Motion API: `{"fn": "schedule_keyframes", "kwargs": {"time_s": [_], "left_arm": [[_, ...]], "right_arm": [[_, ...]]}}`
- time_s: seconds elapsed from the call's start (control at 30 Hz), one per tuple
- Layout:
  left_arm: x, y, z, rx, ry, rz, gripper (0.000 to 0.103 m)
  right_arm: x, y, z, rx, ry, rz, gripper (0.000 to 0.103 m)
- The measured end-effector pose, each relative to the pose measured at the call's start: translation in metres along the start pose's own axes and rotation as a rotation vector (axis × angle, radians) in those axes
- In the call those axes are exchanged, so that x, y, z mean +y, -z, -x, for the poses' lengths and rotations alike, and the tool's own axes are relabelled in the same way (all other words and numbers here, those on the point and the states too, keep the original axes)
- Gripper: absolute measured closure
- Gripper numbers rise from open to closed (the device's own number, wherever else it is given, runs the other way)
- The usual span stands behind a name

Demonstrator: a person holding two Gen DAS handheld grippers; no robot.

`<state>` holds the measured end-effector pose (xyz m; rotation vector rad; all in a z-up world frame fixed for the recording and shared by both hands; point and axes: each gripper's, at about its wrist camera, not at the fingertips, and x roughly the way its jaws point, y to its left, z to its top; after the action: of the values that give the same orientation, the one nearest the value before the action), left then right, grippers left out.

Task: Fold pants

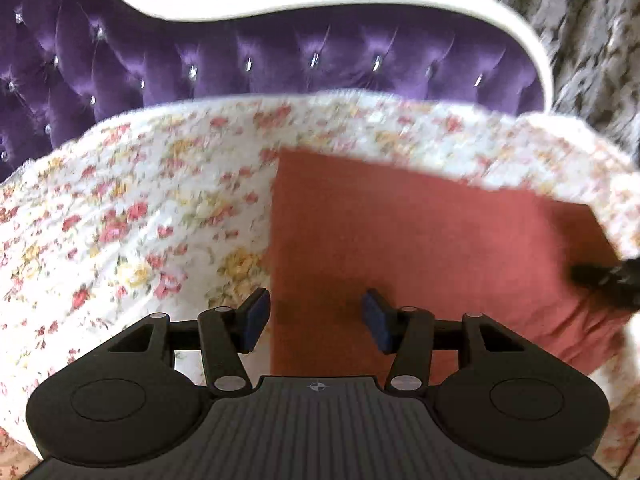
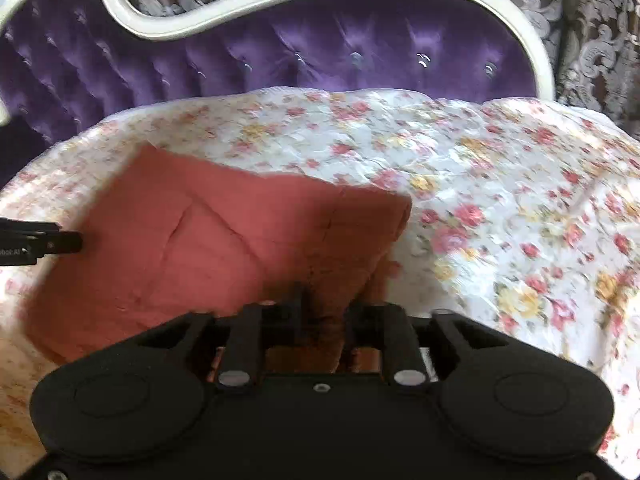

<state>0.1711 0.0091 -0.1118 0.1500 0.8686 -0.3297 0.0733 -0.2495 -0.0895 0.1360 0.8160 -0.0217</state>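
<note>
The pants (image 1: 420, 248), a terracotta-red garment, lie on the flowered quilt (image 1: 132, 208) of a bed, towards the corner nearest the purple tufted headboard (image 1: 280, 68). In both wrist views they form a compact, roughly four-sided block with straight edges; no separate legs or waistband can be made out, so the main folds appear to be done. A diagonal crease crosses the top layer in the right wrist view.

The left tongs (image 1: 316, 320) stand open over the near left edge of the block, the blue pads (image 1: 256, 316) apart with nothing pressed between them. They also show at the left margin of the right wrist view (image 2: 60, 242), beside the cloth.

The right tongs (image 2: 322, 312) are at the near right corner of the pants (image 2: 192, 248), where a bunched ridge of red cloth rises between the fingers. They appear closed on it, though the pads are hidden by cloth and shadow.

Judged from this layout, what is left is at most one further fold of the corner now held, or a final squaring and smoothing. Both views are motion-blurred, so fine wrinkles cannot be assessed.
</note>
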Motion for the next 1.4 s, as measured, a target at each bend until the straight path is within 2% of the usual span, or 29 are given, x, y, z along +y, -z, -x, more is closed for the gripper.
{"fn": "schedule_keyframes", "kwargs": {"time_s": [0.07, 0.17, 0.23, 0.3, 0.37, 0.5, 0.67, 0.8, 0.97, 1.0, 1.03, 1.1, 1.17, 1.23, 1.4], "left_arm": [[0.002, 0.008, -0.012, 0.018, 0.008, -0.008, 0.051], [0.010, 0.013, -0.011, -0.013, 0.030, 0.012, 0.048], [0.017, 0.014, -0.013, -0.010, 0.057, 0.048, 0.046], [0.023, 0.012, -0.017, -0.005, 0.078, 0.106, 0.043], [0.024, 0.010, -0.018, -0.005, 0.079, 0.123, 0.043], [0.020, 0.009, -0.017, -0.006, 0.057, 0.083, 0.040], [0.031, 0.012, -0.016, -0.012, 0.098, 0.120, 0.041], [0.038, 0.013, -0.014, -0.016, 0.106, 0.161, 0.041], [0.049, 0.013, -0.014, -0.016, 0.103, 0.216, 0.041], [0.052, 0.013, -0.013, -0.016, 0.100, 0.228, 0.042], [0.054, 0.013, -0.014, -0.014, 0.104, 0.237, 0.042], [0.057, 0.013, -0.013, -0.011, 0.114, 0.251, 0.042], [0.058, 0.012, -0.013, -0.011, 0.111, 0.251, 0.042], [0.055, 0.013, -0.013, -0.012, 0.098, 0.235, 0.042], [0.052, 0.014, -0.013, -0.018, 0.080, 0.204, 0.042]], "right_arm": [[0.001, -0.006, 0.009, -0.006, 0.001, -0.020, 0.063], [0.019, -0.023, 0.028, -0.105, 0.089, 0.044, 0.063], [0.035, -0.039, 0.037, -0.172, 0.148, 0.101, 0.058], [0.046, -0.054, 0.037, -0.209, 0.095, 0.116, 0.056], [0.053, -0.069, 0.027, -0.194, -0.031, 0.115, 0.056], [0.078, -0.092, -0.015, -0.147, -0.242, 0.158, 0.056], [0.119, -0.113, -0.084, -0.051, -0.373, 0.228, 0.056], [0.144, -0.121, -0.124, 0.011, -0.394, 0.273, 0.056], [0.155, -0.121, -0.143, 0.066, -0.436, 0.318, 0.057], [0.156, -0.120, -0.141, 0.070, -0.456, 0.332, 0.059], [0.158, -0.119, -0.139, 0.072, -0.471, 0.347, 0.066], [0.162, -0.117, -0.135, 0.078, -0.465, 0.396, 0.076], [0.165, -0.118, -0.137, 0.078, -0.460, 0.429, 0.077], [0.165, -0.122, -0.144, 0.077, -0.452, 0.410, 0.085], [0.164, -0.128, -0.168, 0.082, -0.425, 0.295, 0.087]]}}
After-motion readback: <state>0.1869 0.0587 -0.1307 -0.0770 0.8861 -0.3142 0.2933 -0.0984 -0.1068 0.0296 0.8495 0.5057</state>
